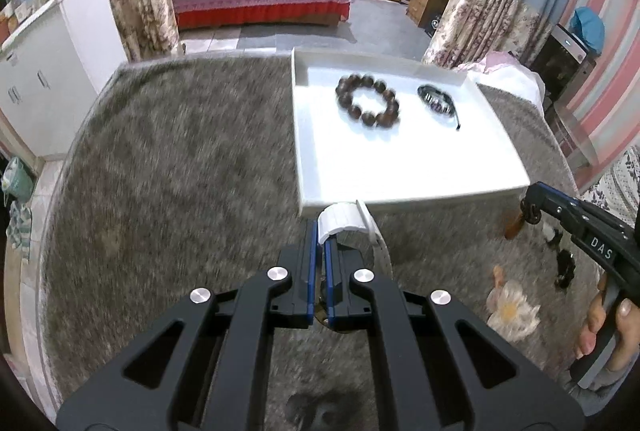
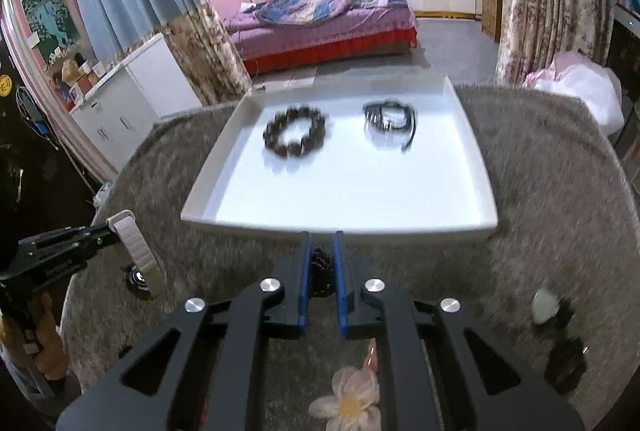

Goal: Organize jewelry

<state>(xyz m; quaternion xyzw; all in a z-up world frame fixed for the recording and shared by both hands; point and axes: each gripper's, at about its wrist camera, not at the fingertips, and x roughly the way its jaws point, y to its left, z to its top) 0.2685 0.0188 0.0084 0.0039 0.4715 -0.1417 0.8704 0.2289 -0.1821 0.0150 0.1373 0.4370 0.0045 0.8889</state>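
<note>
The right gripper (image 2: pixel 322 259) pinches a dark beaded piece (image 2: pixel 321 273) between its blue fingers, just short of the white tray (image 2: pixel 476 159). In the tray lie a brown bead bracelet (image 2: pixel 295 132) and a black cord bracelet (image 2: pixel 390 121) (apart, side by side). At far left, the left gripper (image 2: pixel 108 233) clamps a white watch strap (image 2: pixel 138 251). A flower hair clip (image 2: pixel 350 397) rests on the grey rug (image 2: pixel 560 231).

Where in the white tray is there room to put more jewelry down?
The near half of the white tray is bare, from its front rim up to the brown bead bracelet and black cord bracelet. The far half is crowded by those two; a narrow bare gap separates them.
</note>
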